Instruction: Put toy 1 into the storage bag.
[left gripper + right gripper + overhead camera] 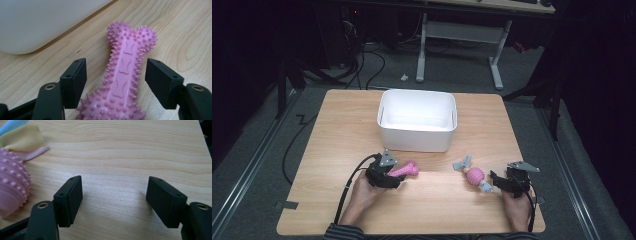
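Note:
A pink spiked bone toy (pixel 405 170) (pixel 124 75) lies on the wooden table (pixel 337 125) in front of the white bin (pixel 417 120). My left gripper (pixel 388 175) (pixel 116 82) stands open around the bone's shaft, its jaws a little clear of both sides. A pink spiked ball toy with pale cloth ends (pixel 475 175) (pixel 11 187) lies at the front right. My right gripper (pixel 497 181) (pixel 115 200) is open just right of that toy, with bare wood between its jaws.
The white bin's wall (pixel 37 22) rises close behind the bone. A white desk frame (pixel 462 40) and cables stand on the floor beyond the table. The table's right edge (pixel 522 165) is near my right hand.

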